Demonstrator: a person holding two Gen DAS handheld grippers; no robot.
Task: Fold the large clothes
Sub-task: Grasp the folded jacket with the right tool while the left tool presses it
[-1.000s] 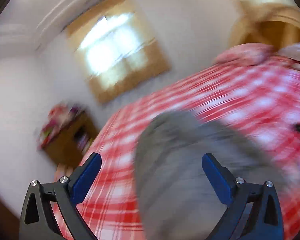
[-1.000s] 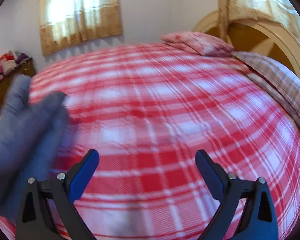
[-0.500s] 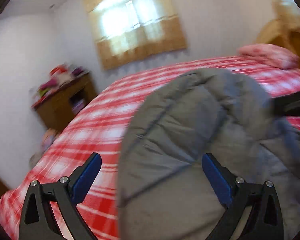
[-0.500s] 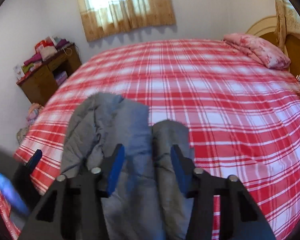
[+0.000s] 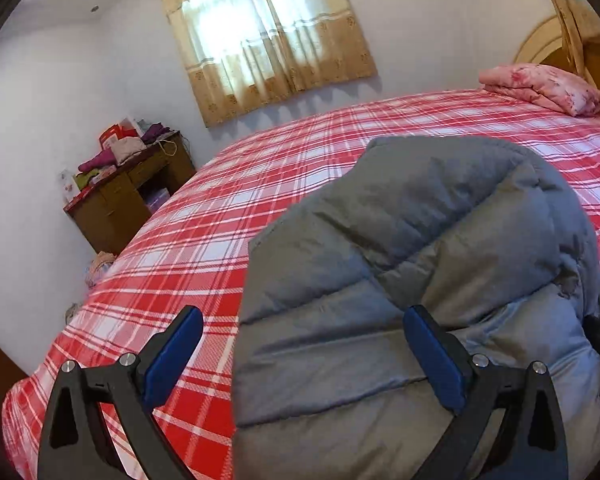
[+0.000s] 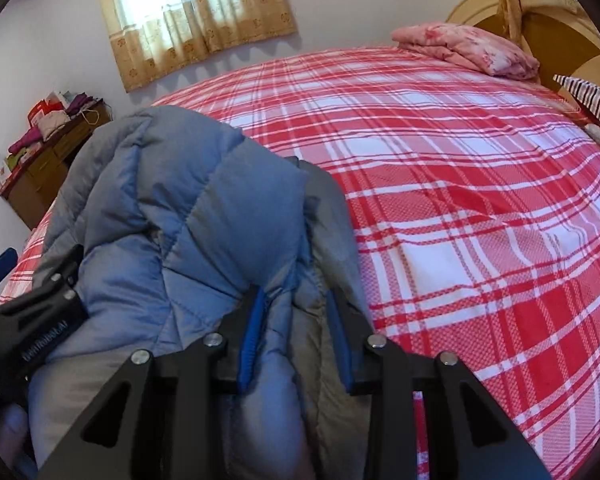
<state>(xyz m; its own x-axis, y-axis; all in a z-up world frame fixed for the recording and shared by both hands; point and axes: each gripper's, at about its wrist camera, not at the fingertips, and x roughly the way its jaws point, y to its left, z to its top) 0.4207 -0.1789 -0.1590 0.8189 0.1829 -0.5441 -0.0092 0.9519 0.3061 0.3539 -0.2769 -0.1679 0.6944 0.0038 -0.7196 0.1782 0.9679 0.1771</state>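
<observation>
— Red-and-white checked bedspread (image 6: 440, 184) all the way across, a pink pillow (image 6: 464, 50) up by the headboard, a curtained window (image 5: 268, 36) behind, a cluttered wooden desk (image 5: 132, 196) against the wall. And on the near corner of the bed, that big grey-blue padded jacket (image 5: 412, 272), lying in a puffy heap rather than flat.

— Who's got hold of it?

— The right gripper (image 6: 296, 340) does. Its blue pads are drawn in close with a thick ridge of the quilted cloth pinched between them (a fat bite, several layers by the look of it). The left gripper (image 5: 304, 360) has nothing: its fingers stand wide apart over the jacket's near edge, one pad over the bedspread, the other over the grey cloth.

— So what would you tell them to do?

— My guess is they're setting up to spread it before any fold. I'd bring that open left gripper down onto a single edge, a hem or a shoulder seam, well away from the right one's hold, and close on it firmly. Padding like this is slippery and springs back, so a shallow nip would likely slide off.

— And then?

— Lift both together and draw the hands apart, so the bulk hangs and drops flat on the open part of the bed. If the right one keeps its bunched handful, I'd expect a twist to stay in the cloth.
</observation>
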